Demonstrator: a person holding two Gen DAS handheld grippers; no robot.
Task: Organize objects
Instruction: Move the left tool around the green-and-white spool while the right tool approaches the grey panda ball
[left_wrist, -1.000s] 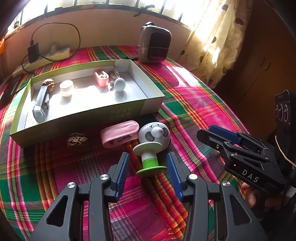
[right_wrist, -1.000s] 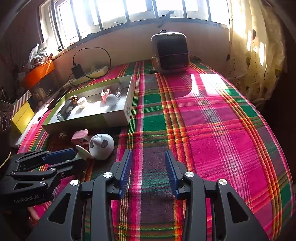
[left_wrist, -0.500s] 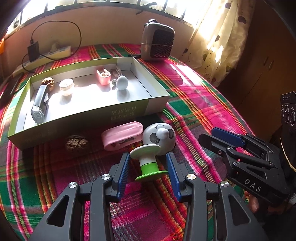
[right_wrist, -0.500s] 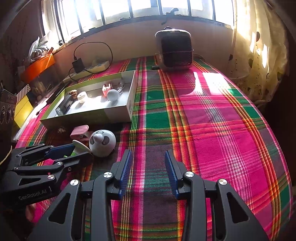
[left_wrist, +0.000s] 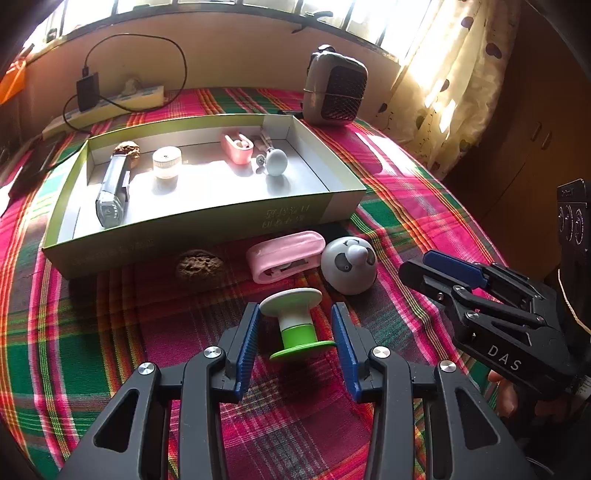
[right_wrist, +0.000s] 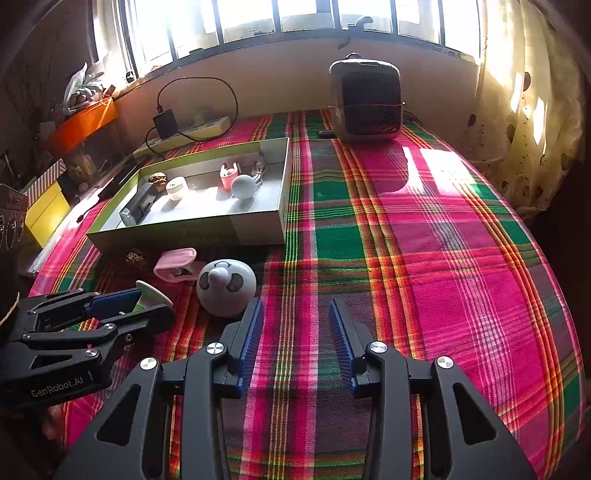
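Between my left gripper's (left_wrist: 295, 328) open pads sits the green-and-white spool (left_wrist: 295, 325), not pinched yet, so I reckon next I squeeze, then lift it into the box (left_wrist: 207, 221), while the right gripper (right_wrist: 295, 332) hangs half-open, holding nothing.

My work surface is a plaid cloth (left_wrist: 110, 332). Directly on it: open box (left_wrist: 207, 225), walnut (left_wrist: 199, 263), pink clip (left_wrist: 284, 251), panda ball (left_wrist: 349, 264), green-white spool (left_wrist: 297, 325), heater (left_wrist: 336, 90), power strip (left_wrist: 122, 103).
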